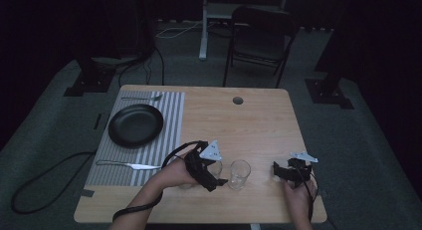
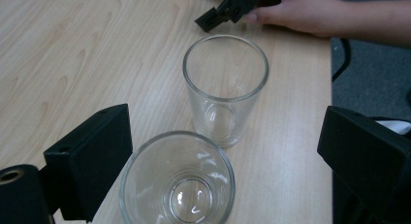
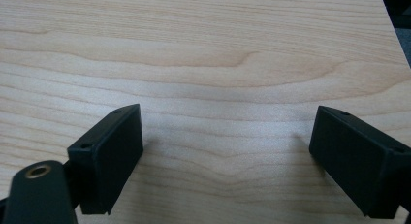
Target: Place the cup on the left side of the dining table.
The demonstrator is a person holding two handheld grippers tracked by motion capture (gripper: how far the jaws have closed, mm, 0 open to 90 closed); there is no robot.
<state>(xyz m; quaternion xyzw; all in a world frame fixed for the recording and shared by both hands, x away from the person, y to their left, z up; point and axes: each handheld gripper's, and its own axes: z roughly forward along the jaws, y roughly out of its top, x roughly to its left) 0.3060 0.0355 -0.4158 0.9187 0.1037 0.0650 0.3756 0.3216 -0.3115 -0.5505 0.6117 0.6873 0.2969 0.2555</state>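
At the near edge of the wooden table [image 1: 259, 120], two hand-held grippers are seen in the high view. The left gripper [image 1: 211, 176] is held at about 7 o'clock from the table's middle, its jaws spread wide around a clear glass [image 2: 177, 180] that stands upright between them. In the left gripper view no contact between the jaws and this near glass can be made out; a gap is seen on each side. A second glass [image 2: 225, 86], also upright and empty, is placed just beyond the first, at 12 o'clock from it in that view, close beside it but apart. In the high view this second glass [image 1: 239, 174] is found immediately to the right of the left gripper's jaws.

The right gripper [image 1: 283, 171] is held at roughly 5 o'clock from the table's middle, well apart from the glasses. Its jaws are spread wide over bare wood, with nothing between them, as is shown in the right gripper view.

Farther off, at 9 o'clock from the table's middle, a striped placemat [image 1: 171, 120] is laid. A knife [image 1: 128, 165] is set along its near end, a black plate [image 1: 135, 125] is placed on its middle, and a fork [image 1: 142, 97] is laid at its far end. A round hole [image 1: 238, 100] is seen in the tabletop at 12 o'clock. Beyond the table a dark folding chair [image 1: 259, 36] is placed.
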